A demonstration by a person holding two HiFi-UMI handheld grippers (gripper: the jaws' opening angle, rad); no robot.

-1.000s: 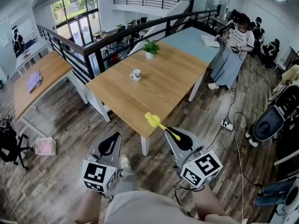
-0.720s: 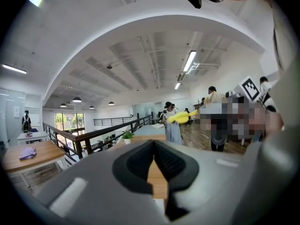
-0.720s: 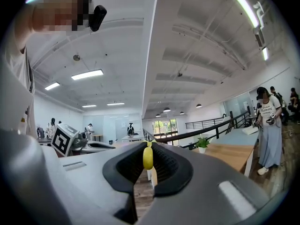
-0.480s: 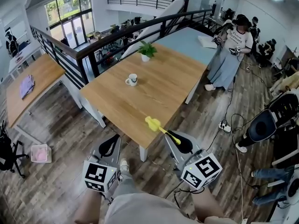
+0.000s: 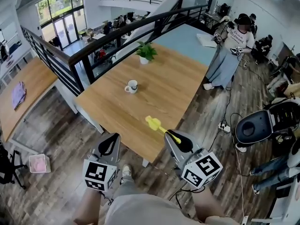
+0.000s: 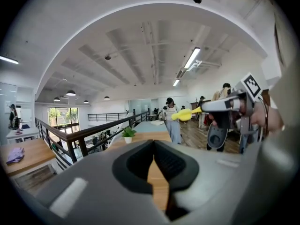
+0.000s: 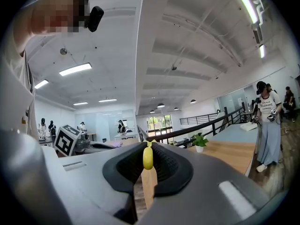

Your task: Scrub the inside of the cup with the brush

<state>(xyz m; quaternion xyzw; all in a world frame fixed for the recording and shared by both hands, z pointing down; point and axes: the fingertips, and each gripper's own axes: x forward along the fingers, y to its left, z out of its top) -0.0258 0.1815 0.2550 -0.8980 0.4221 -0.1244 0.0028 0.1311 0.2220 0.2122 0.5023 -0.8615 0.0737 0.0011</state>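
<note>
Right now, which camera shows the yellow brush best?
The head view: the whole brush shows, held in the right gripper. The left gripper view shows it small, side-on; the right gripper view only its handle end.

Grippers: two, the left gripper [image 5: 115, 137] and the right gripper [image 5: 172, 135]
Marker cubes: two, one on each gripper, left cube [image 5: 99, 175] and right cube [image 5: 201, 169]
Brush [image 5: 157, 124]: one, yellow
Cup [image 5: 131, 86]: one, near the middle of the near table
Plant [image 5: 146, 52]: one, at that table's far edge
Wood tables: two, the near table [image 5: 112, 111] and the left table [image 5: 30, 81]
Cloth [image 5: 18, 93]: one, purple, on the left table
Pink bin [image 5: 38, 163]: one, on the floor
People: one person [image 5: 232, 46] stands by the near table's far right corner; those behind are too small to count
</note>
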